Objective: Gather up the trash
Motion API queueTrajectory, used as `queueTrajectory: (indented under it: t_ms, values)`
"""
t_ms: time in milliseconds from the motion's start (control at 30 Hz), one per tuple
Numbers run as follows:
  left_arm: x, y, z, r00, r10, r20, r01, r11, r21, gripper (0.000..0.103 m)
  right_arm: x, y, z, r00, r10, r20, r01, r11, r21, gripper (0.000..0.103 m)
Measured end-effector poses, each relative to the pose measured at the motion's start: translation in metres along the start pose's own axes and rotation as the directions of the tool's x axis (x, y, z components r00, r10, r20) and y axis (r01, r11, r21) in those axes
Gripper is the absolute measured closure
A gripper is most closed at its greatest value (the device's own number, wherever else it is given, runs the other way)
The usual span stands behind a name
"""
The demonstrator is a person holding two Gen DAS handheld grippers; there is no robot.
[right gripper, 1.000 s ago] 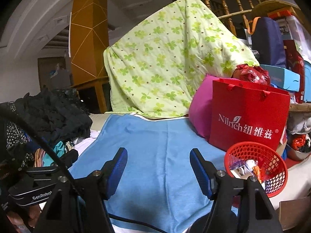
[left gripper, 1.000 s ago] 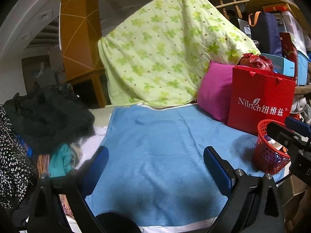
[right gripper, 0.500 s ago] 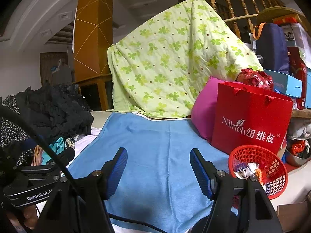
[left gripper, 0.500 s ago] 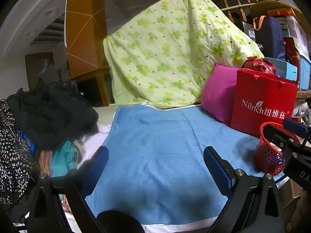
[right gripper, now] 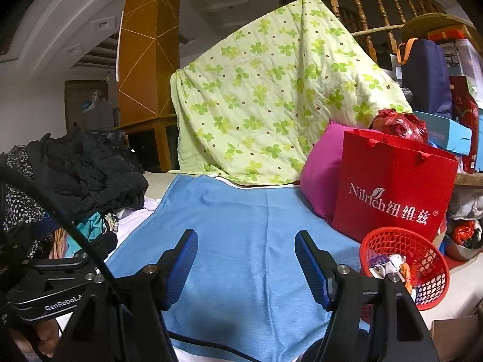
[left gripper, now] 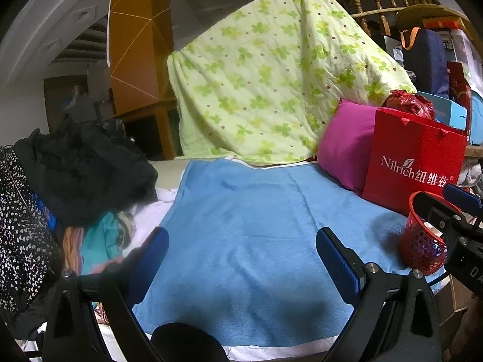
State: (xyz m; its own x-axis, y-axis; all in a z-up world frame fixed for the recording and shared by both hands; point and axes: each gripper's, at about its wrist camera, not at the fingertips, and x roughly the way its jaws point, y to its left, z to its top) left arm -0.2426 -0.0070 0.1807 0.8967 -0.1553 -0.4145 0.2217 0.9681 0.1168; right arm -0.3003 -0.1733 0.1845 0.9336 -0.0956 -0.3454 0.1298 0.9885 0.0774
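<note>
Bedding first: a clover quilt (right gripper: 271, 90) drapes and hides whatever it hangs on. Below lies a blue blanket (left gripper: 256, 226). Right gripper (right gripper: 246, 259) and left gripper (left gripper: 241, 259) hover with fingers apart, empty. The red basket (right gripper: 422, 280) at right holds crumpled trash (right gripper: 389, 264), partly hidden

Left gripper (left gripper: 241, 253) hangs level, its blue-padded fingers (left gripper: 338, 259) spread wide with nothing between them. Right gripper (right gripper: 246, 259) sits alongside, jaws parted too and empty, pads (right gripper: 311, 268) facing each other. From the right camera the left gripper's black body shows at lower left, and a bit of hand (right gripper: 45, 339) is gripping below it.
</note>
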Motion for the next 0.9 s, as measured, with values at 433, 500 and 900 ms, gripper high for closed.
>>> queueTrajectory:
  t_ms: [433, 500, 900]
  values:
    - [0.0043, 0.0005, -0.0020, 1.000, 0.002, -0.013, -0.002, 1.000, -0.009, 0.005, 0.0038, 0.0016, -0.0012, 1.000, -0.001, -0.008, 0.001, 1.000, 0.003, 0.033]
    - [0.0044, 0.0002, -0.0029, 1.000, 0.003, -0.015, -0.003, 1.000, -0.010, 0.005, 0.0036, 0.0013, -0.0011, 1.000, 0.000, -0.009, 0.001, 1.000, 0.005, 0.033]
    - [0.0070, -0.0010, -0.0048, 1.000, -0.003, -0.020, 0.003, 1.000, -0.010, 0.005, 0.0054, -0.0030, -0.0045, 1.000, -0.003, -0.011, 0.003, 1.000, 0.011, 0.033]
